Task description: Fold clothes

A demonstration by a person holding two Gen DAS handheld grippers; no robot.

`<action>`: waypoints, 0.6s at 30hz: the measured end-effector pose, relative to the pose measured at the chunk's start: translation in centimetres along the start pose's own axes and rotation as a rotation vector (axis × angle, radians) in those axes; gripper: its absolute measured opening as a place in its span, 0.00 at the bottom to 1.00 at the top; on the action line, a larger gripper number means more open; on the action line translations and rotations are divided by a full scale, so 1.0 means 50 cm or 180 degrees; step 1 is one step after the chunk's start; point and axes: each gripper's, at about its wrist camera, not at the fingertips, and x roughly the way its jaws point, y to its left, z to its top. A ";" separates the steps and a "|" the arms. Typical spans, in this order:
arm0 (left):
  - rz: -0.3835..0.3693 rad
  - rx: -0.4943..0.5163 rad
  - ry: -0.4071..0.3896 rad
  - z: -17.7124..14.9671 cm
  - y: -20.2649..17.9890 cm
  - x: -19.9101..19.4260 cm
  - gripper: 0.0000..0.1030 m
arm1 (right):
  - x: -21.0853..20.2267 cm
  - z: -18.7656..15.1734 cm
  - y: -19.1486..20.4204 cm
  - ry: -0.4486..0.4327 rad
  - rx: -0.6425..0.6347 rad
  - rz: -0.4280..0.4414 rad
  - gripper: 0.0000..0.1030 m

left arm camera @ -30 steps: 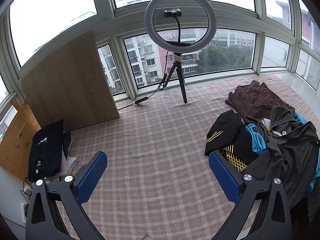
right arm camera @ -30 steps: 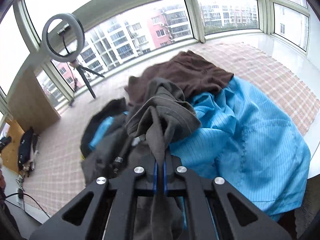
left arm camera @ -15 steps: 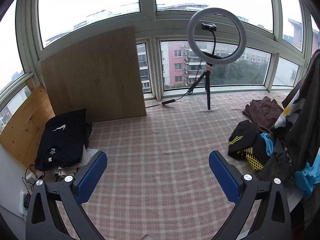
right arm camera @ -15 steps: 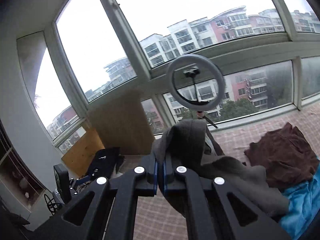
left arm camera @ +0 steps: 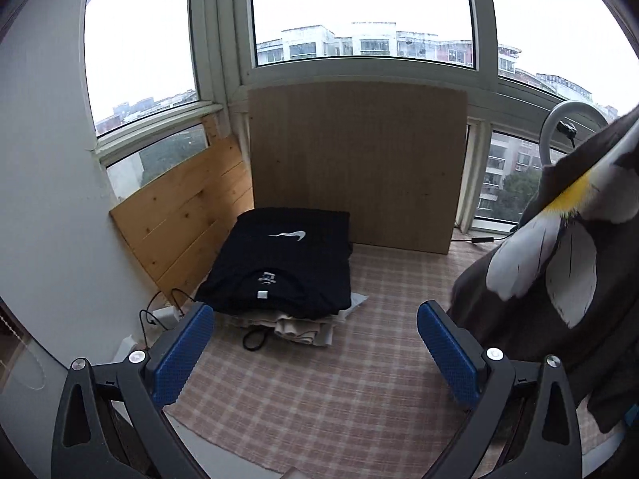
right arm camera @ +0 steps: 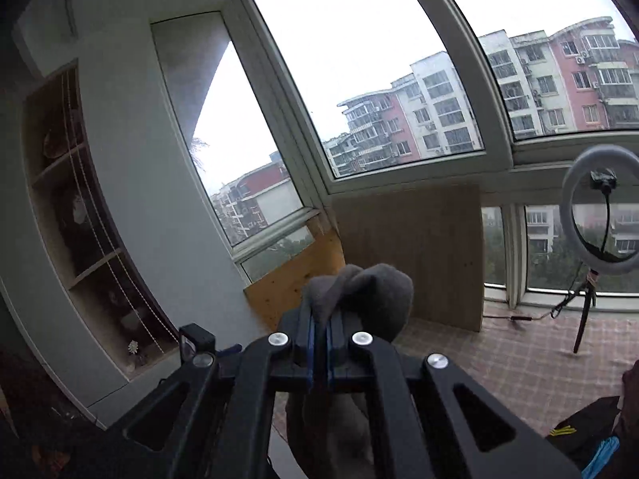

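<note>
My right gripper (right arm camera: 319, 331) is shut on a fold of a dark grey garment (right arm camera: 367, 295) and holds it up in the air. The same garment (left arm camera: 559, 263) hangs at the right of the left wrist view, with a white and yellow flower print on it. My left gripper (left arm camera: 315, 351) is open and empty above the checked mat (left arm camera: 319, 383), with the hanging garment just right of its right finger. A stack of folded clothes with a black shirt (left arm camera: 279, 263) on top lies ahead by the wooden boards.
A tall wooden board (left arm camera: 355, 163) and a lower plank panel (left arm camera: 183, 227) lean against the windows. A ring light on a tripod (right arm camera: 599, 231) stands at the right. Cables and a power strip (left arm camera: 159, 319) lie left of the stack. Unfolded clothes (right arm camera: 583, 443) lie low at the right.
My right gripper has lifted the grey garment from the pile high into the air and swung left. My left gripper has turned left, from the pile toward the folded stack.
</note>
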 end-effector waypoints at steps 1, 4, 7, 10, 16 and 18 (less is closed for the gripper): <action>0.0006 0.0051 0.0045 -0.003 0.001 0.014 0.99 | 0.015 -0.036 -0.049 0.0165 0.0087 -0.0213 0.03; 0.0007 0.0217 0.0193 -0.011 0.000 0.058 0.99 | 0.067 -0.178 -0.229 0.0844 0.0441 -0.1239 0.15; -0.0242 0.0489 0.0448 -0.030 -0.058 0.126 0.99 | 0.090 -0.348 -0.401 0.1472 0.0928 -0.2071 0.26; -0.0616 0.0823 0.0716 -0.056 -0.150 0.205 0.99 | 0.073 -0.478 -0.488 0.1691 0.1468 -0.2026 0.28; -0.1267 0.1594 0.1090 -0.096 -0.371 0.344 0.99 | 0.058 -0.595 -0.514 0.1710 0.1900 -0.1986 0.42; -0.1454 0.1774 0.1234 -0.093 -0.423 0.388 0.99 | 0.066 -0.607 -0.514 0.1710 0.1930 -0.1953 0.44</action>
